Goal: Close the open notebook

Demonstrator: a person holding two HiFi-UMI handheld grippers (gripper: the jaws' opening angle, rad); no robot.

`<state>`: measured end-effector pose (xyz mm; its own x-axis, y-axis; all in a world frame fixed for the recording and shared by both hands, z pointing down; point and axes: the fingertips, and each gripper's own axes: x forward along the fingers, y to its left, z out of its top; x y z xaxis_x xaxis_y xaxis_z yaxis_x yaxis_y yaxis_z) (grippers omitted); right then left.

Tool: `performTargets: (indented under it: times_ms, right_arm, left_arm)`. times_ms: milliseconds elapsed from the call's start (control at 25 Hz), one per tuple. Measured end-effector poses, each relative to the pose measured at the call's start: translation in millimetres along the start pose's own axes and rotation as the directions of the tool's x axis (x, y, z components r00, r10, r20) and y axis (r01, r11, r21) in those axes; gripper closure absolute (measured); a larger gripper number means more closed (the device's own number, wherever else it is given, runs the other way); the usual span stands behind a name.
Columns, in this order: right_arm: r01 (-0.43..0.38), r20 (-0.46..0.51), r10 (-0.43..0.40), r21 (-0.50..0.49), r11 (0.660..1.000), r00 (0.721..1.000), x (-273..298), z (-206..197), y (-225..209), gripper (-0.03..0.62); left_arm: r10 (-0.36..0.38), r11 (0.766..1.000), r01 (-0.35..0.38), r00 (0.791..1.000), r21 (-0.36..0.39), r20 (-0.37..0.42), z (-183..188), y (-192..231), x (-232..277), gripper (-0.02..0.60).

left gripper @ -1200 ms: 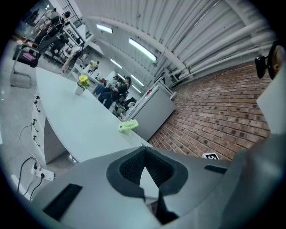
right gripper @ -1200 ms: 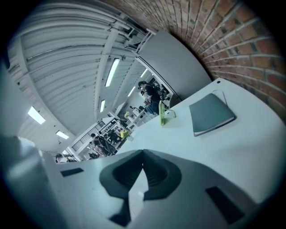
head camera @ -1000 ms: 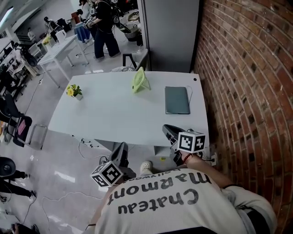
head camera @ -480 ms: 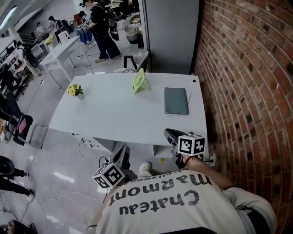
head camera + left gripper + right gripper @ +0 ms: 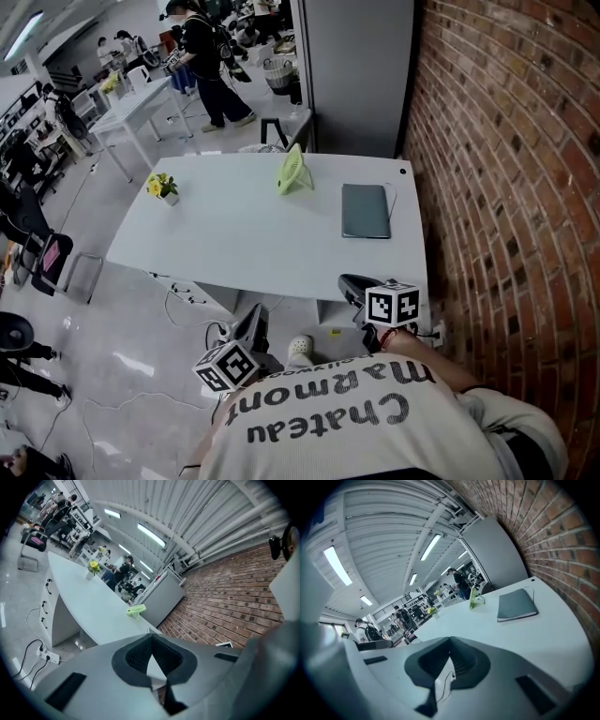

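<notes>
The notebook [image 5: 366,211] lay flat on the white table [image 5: 244,244], dark grey-green cover up and already shut, over on the right side near the brick wall [image 5: 506,169]. And both grippers were well back from it, held off the near edge of the table, close to the person's body. The left gripper [image 5: 150,636] had its jaws pressed together with nothing between them; it sat low at the left, over the floor. The right gripper [image 5: 450,640] was the same, jaws together and empty, with the notebook in view ahead of it on the tabletop. A small green stand-like object [image 5: 292,171] stood left of the notebook, and a little pot of yellow flowers [image 5: 164,187] sat near the far left edge.
</notes>
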<state>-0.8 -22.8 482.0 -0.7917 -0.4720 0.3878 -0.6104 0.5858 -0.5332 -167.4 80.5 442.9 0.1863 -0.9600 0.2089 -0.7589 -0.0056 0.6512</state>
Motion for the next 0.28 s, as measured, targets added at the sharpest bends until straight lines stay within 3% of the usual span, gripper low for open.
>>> performTargets:
  times_ms: [280]
  right_arm:
    - [0.007, -0.005, -0.007, -0.001, 1.000, 1.000, -2.7, 0.8, -0.8, 0.591]
  left_arm:
    - [-0.005, 1.000, 0.005, 1.000, 0.007, -0.005, 1.4, -3.8, -0.1, 0.580]
